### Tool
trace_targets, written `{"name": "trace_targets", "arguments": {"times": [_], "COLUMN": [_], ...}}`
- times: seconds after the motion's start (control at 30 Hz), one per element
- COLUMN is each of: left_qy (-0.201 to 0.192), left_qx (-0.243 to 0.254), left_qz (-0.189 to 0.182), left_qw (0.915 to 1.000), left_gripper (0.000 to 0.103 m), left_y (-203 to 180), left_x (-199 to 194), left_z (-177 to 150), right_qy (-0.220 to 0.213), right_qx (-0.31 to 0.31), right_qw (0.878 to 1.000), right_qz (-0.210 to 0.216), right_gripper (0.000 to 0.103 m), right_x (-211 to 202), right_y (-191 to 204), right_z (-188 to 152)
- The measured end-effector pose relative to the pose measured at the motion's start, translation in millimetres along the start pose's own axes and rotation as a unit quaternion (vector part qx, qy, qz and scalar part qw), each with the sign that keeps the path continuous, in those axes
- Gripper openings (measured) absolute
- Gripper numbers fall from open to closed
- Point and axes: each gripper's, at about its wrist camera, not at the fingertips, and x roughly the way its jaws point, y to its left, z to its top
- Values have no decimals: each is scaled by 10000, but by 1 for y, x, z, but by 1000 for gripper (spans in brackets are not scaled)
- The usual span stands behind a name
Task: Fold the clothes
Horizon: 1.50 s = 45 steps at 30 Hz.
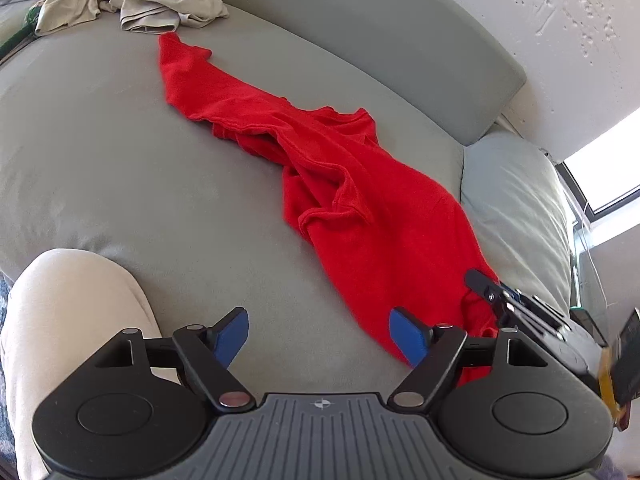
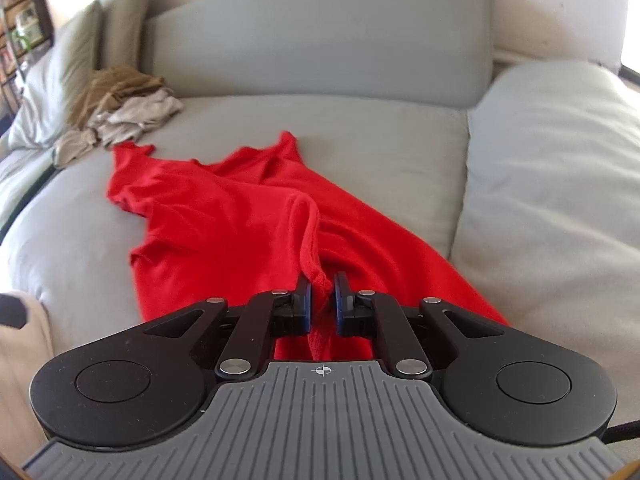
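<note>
A person seated at a grey sofa (image 2: 312, 120) works two handheld grippers over a red T-shirt (image 1: 360, 208) in the opening stage of folding it. Nearest the lens, the right gripper (image 2: 321, 294) has its blue-padded jaws drawn almost together on a bunched ridge of the shirt's near hem, the cloth pinched between the pads. The left gripper (image 1: 320, 338) stands with its jaws spread wide and nothing between them, poised over bare cushion just beside the shirt's near edge; one blue pad overlaps the red cloth in the left wrist view, though contact cannot be confirmed. The shirt itself lies rumpled and twisted in a long diagonal band across the seat, a sleeve turned over on its middle. The garment appears not yet flattened, so the next move likely calls for the left gripper to take a second hem corner and both to pull the cloth taut. Beyond, a pile of beige clothes (image 1: 132, 8) waits at the far end, touching the shirt's tip.
</note>
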Motion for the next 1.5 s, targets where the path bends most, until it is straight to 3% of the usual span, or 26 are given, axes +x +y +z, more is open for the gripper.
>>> {"name": "trace_targets", "arguments": {"times": [0.17, 0.27, 0.43, 0.57, 0.67, 0.73, 0.8, 0.87, 0.93, 0.97, 1.0, 1.03, 1.07, 1.13, 1.23, 1.3, 1.33, 1.37, 1.4, 1.47, 1.5], "left_qy": [-84, 120, 231, 252, 270, 290, 289, 265, 267, 316, 382, 418, 404, 247, -92, -324, -430, -547, -665, -856, -942], "left_qx": [-176, -509, -1280, -1964, -2284, -2601, -3003, -3230, -3350, -3387, -3424, -3441, -3425, -3351, -3061, -2712, -2560, -2404, -2257, -2024, -1912], "left_qz": [-335, -587, -828, -1522, -1788, -1981, -2276, -2461, -2534, -2581, -2627, -2694, -2755, -2716, -2422, -2252, -2218, -2167, -2110, -1963, -1882], "left_qw": [9992, 9969, 9880, 9683, 9566, 9446, 9258, 9135, 9071, 9043, 9013, 8985, 8973, 9018, 9206, 9352, 9399, 9446, 9487, 9556, 9587], "left_gripper": [83, 82, 79, 75, 62, 45, 43, 43, 38, 31, 15, 6, 6, 3, 2, 2, 2, 2, 1, 1, 1], "left_y": [7, 15, 35, 45, 47, 52, 59, 64, 66, 67, 67, 66, 65, 62, 59, 57, 57, 56, 57, 60, 63], "left_x": [-7, 5, 19, 31, 43, 51, 58, 63, 67, 70, 73, 73, 73, 65, 40, 18, 6, -6, -19, -38, -47], "left_z": [-2, -7, -13, -17, -19, -21, -23, -24, -24, -23, -22, -21, -21, -19, -10, -3, -1, 2, 3, 4, 4], "right_qy": [-258, -188, -100, -179, -153, -146, -160, -177, -188, -190, -190, -181, -173, -161, -85, -93, -180, -339, -512, -782, -864], "right_qx": [-1302, -1650, -1552, -1065, -592, -406, -291, -175, -50, 18, 77, 129, 172, 229, 310, 399, 483, 626, 788, 1118, 1250], "right_qw": [9893, 9827, 9833, 9886, 9906, 9905, 9899, 9889, 9879, 9873, 9868, 9862, 9858, 9848, 9843, 9855, 9868, 9882, 9887, 9873, 9863], "right_qz": [600, 815, 951, 1047, 1224, 1307, 1380, 1467, 1539, 1576, 1606, 1639, 1663, 1712, 1737, 1647, 1536, 1360, 1167, 808, 638], "right_gripper": [11, 11, 11, 11, 11, 11, 11, 11, 11, 11, 11, 11, 11, 11, 18, 34, 53, 63, 67, 89, 94], "right_x": [-55, -63, -66, -74, -75, -76, -77, -77, -77, -75, -74, -74, -73, -73, -73, -78, -84, -94, -104, -124, -133], "right_y": [79, 111, 125, 112, 101, 96, 94, 90, 87, 85, 84, 82, 81, 78, 73, 65, 59, 49, 39, 18, 8], "right_z": [-19, -36, -50, -45, -40, -41, -43, -45, -45, -45, -45, -44, -44, -44, -42, -39, -37, -36, -34, -33, -32]}}
